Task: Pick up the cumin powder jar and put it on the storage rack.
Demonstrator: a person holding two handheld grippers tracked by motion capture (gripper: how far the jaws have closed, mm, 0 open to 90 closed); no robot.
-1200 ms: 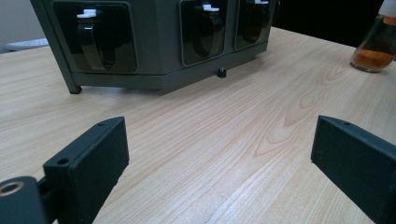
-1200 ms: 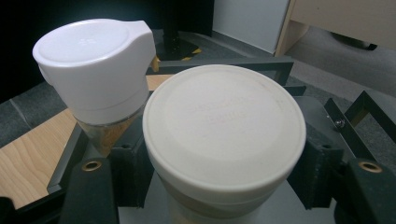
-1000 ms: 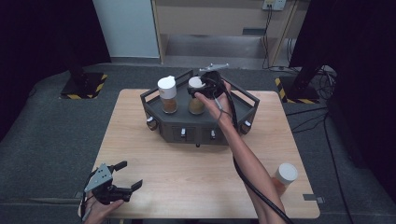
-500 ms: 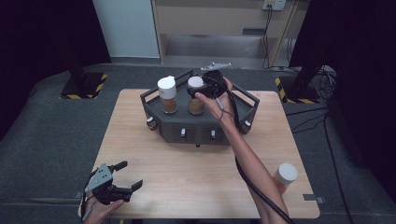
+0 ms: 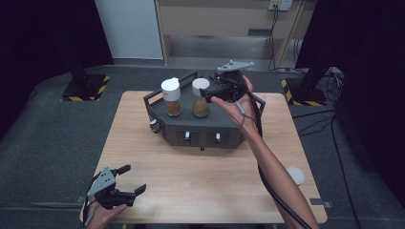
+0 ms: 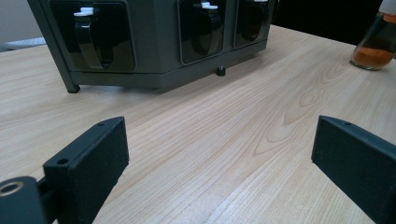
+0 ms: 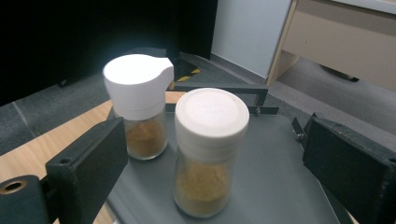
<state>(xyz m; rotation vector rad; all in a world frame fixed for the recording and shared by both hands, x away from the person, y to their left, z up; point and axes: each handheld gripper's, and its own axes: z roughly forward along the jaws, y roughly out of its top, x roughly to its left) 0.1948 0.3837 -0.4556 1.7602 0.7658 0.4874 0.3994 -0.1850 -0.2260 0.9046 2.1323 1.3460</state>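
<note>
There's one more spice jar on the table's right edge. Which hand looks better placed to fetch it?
Probably the right gripper: its jaws, just opened, are free of the shelf jar, and the remaining jar lies on its side; the left gripper sits opposite.

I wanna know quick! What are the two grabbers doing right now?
Left gripper: open, empty, low over the table.
Right gripper: jaws just opened, wide beside the spice jar, not touching it.

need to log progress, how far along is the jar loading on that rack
Done: two spice jars stand on the grey rack, the left jar and the right jar. In hand: the right gripper has just been opening; its jaws flank the right jar without touching it. Left: a third jar waits on the table, and the left gripper rests open.
</note>
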